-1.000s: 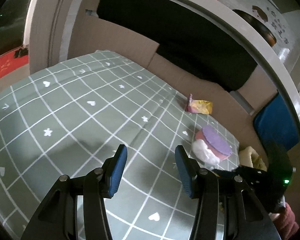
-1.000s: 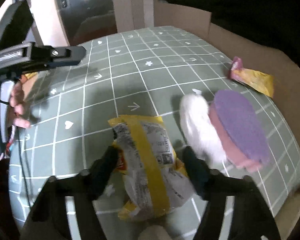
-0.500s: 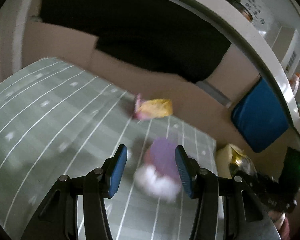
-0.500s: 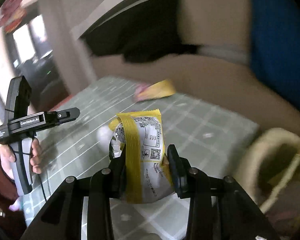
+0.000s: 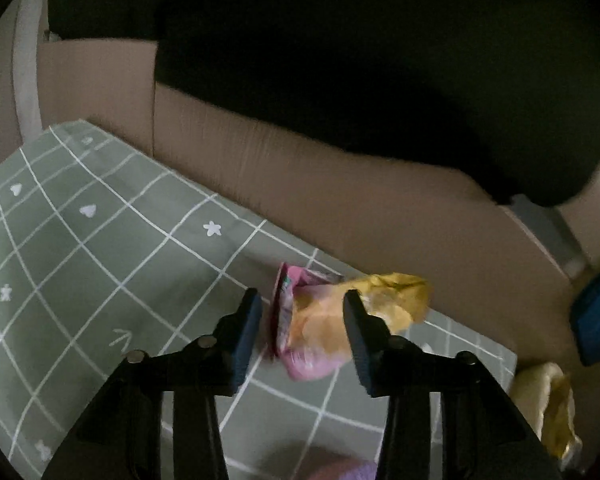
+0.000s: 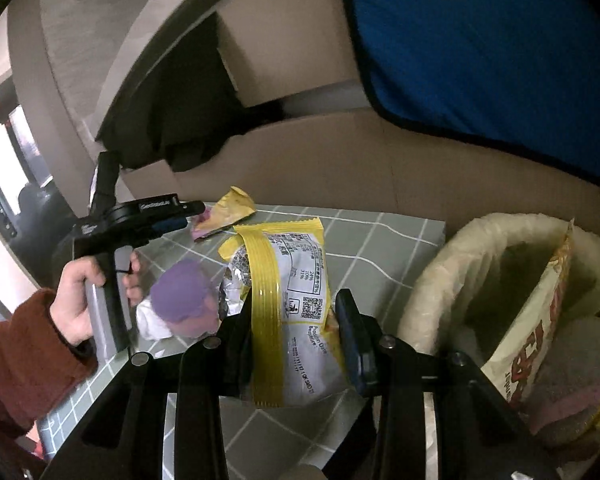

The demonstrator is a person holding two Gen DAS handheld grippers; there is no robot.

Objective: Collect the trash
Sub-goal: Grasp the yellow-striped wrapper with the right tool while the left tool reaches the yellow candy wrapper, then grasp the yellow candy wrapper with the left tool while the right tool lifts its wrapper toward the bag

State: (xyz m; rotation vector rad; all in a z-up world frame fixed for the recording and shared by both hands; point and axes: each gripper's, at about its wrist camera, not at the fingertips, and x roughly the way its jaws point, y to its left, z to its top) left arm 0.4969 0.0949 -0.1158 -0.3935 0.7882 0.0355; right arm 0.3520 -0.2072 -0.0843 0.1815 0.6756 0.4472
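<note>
A crumpled pink and yellow wrapper lies on the green checked cloth near its far edge. My left gripper straddles it with the jaws closing; the left pad still stands a little clear of the wrapper. In the right wrist view the same wrapper lies just past the left gripper, which a hand in a red sleeve holds. My right gripper is shut on a silver snack bag with a yellow stripe, held above the cloth.
A bin with a cream liner stands off the table's right end, with a snack bag inside it. A purple pad on a white wad lies on the cloth. Cardboard walls the far side, with a blue cushion above.
My left gripper travelled across the cloth to the pink and yellow wrapper and its jaws narrowed. My right gripper shut on the snack bag, lifted it and swung toward the bin.
</note>
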